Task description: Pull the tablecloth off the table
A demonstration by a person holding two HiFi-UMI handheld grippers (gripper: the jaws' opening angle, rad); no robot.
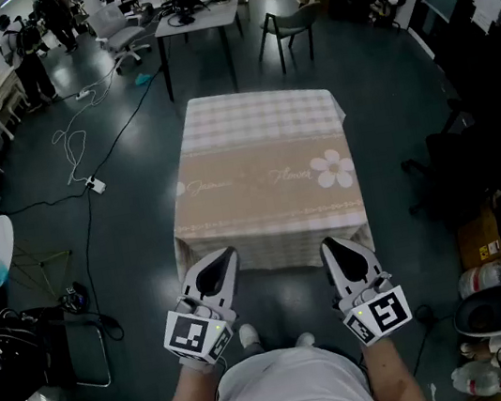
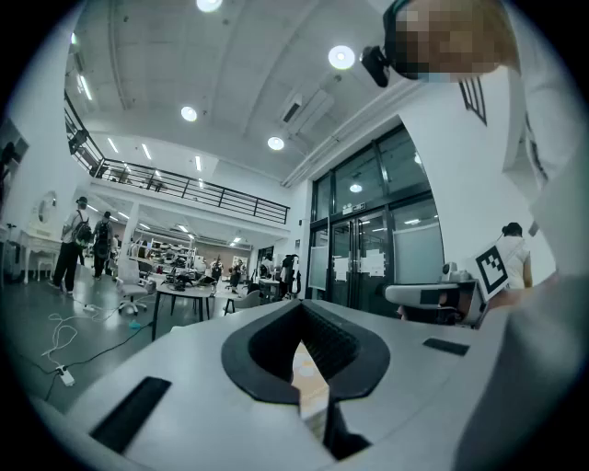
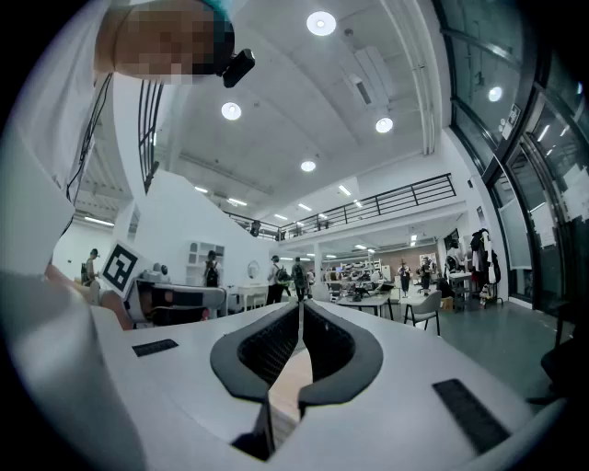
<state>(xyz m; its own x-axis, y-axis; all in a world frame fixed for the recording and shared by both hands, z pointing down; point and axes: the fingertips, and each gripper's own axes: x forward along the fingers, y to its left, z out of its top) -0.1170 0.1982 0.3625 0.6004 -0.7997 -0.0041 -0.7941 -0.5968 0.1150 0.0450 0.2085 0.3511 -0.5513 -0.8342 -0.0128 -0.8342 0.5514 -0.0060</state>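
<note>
The cloth [image 1: 266, 178] lies flat on the table, just in front of me. It is tan in the middle with a white flower [image 1: 333, 169], and it has checks at the far and near ends. Its sides hang down over the edges.

My left gripper [image 1: 226, 258] and right gripper [image 1: 329, 246] are at the near edge. Both are closed tight, tips together. I see a strip of tan cloth through the slit under each pair of jaws, but no cloth is pinched in them.

A dark chair [image 1: 472, 158] stands to the right of the table. A white cable [image 1: 75, 148] lies on the floor to the left. Another table [image 1: 196, 18] and a chair [image 1: 291, 24] stand behind.
</note>
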